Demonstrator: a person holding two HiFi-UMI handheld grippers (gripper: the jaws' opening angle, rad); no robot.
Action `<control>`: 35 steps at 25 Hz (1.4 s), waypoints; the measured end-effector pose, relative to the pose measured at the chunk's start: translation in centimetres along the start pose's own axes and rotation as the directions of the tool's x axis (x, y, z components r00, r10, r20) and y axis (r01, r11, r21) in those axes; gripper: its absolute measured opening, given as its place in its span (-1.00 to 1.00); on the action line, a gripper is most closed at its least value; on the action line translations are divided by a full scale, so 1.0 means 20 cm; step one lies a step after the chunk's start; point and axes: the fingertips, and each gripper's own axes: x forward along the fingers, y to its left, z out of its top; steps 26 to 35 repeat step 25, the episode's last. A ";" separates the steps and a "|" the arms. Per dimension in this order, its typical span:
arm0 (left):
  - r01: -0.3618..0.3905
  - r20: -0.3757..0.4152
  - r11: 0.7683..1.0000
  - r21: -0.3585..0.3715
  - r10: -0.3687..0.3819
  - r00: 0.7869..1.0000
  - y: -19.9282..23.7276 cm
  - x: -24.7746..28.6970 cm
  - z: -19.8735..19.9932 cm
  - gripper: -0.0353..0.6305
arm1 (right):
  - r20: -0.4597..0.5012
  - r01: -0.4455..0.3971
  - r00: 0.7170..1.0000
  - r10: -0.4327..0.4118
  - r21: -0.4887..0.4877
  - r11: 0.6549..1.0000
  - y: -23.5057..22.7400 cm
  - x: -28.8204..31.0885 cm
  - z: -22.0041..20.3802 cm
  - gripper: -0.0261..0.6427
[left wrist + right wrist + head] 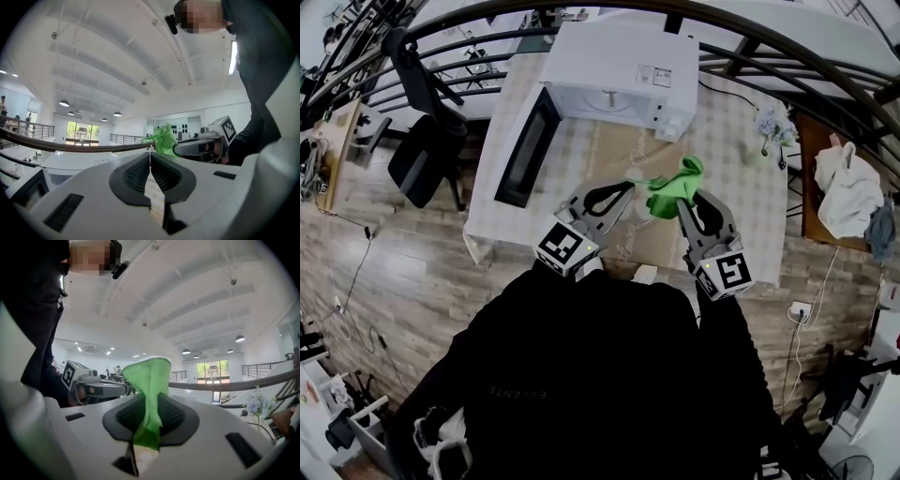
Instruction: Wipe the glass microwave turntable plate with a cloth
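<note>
Up near the head camera, the right gripper (149, 400) is clenched on the green cloth (148, 377). Its jaws pinch the lower part of the cloth, and the rest stands up past the tips toward 12 o'clock, ending in a flat folded edge. A short tail hangs down behind the pads.

The left gripper (150, 152) holds nothing. Its jaws meet at the tips, and only a thin slit widens toward the base, with table pattern showing through it. Both grippers are raised off the table (741, 178) and angle inward. The left tip is just beside the cloth, at its 9 o'clock in the head view, but I cannot tell whether they touch.

The plate (630, 234) shows only as a faint glassy shimmer on the table, between the two grippers and below the cloth at its 7 o'clock. Its outline is too faint to trace. From the plate, the microwave (619, 70) stands at 12 o'clock, with its door (527, 150) swung open toward 10 o'clock.
</note>
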 end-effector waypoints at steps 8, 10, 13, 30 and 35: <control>-0.003 0.008 1.000 -0.002 0.003 1.000 0.02 0.02 0.00 -0.83 | 0.011 0.013 1.000 -0.013 0.014 1.000 -0.02 0.00 0.00 -0.66; -0.003 0.008 1.000 -0.001 0.003 1.000 0.02 0.02 0.00 -0.83 | 0.010 0.015 1.000 -0.015 0.014 1.000 -0.03 0.00 0.00 -0.66; -0.005 0.008 1.000 -0.004 0.005 1.000 0.02 0.02 0.00 -0.83 | 0.009 0.020 1.000 -0.020 0.018 1.000 -0.04 -0.01 0.00 -0.66; -0.016 0.011 1.000 -0.001 0.016 1.000 0.01 0.02 0.01 -0.83 | 0.015 0.026 1.000 -0.027 0.031 0.999 -0.08 -0.03 0.00 -0.66; -0.016 0.011 1.000 -0.001 0.016 1.000 0.01 0.02 0.01 -0.83 | 0.015 0.026 1.000 -0.027 0.031 0.999 -0.08 -0.03 0.00 -0.66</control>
